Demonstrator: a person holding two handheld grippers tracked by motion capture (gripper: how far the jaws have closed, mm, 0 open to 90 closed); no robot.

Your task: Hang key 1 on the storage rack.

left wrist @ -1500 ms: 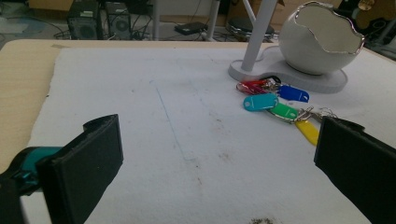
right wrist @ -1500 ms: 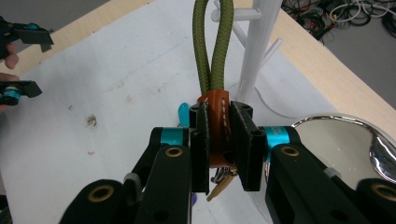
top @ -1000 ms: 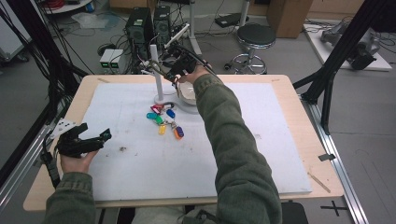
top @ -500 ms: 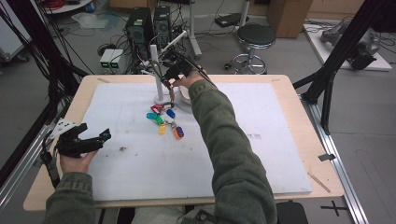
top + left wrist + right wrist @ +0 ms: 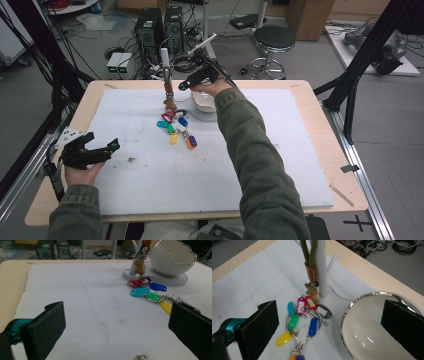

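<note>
A bunch of coloured key tags [image 5: 175, 129] [image 5: 150, 291] [image 5: 303, 320] lies on the white mat beside a white stand [image 5: 165, 67] [image 5: 321, 267]. From the stand's peg hangs a green strap with a brown leather piece and a small bear charm [image 5: 169, 99] [image 5: 311, 287] [image 5: 140, 263]. A white egg-shaped bowl [image 5: 204, 102] [image 5: 172, 257] [image 5: 372, 327] sits on the same base. My right gripper [image 5: 186, 84] hovers open above the bowl and stand. My left gripper [image 5: 102, 145] rests open at the mat's left edge, holding nothing.
The white mat [image 5: 150, 185] covers most of the wooden table [image 5: 320, 130]. A small dark smudge [image 5: 131, 160] marks the mat near the left gripper. Computer towers [image 5: 157, 25], cables and a stool [image 5: 272, 40] stand on the floor behind the table.
My right gripper has drawn up and back from the bowl toward the stand's top. The strap with the charm now hangs on the stand. The left gripper has stayed put.
</note>
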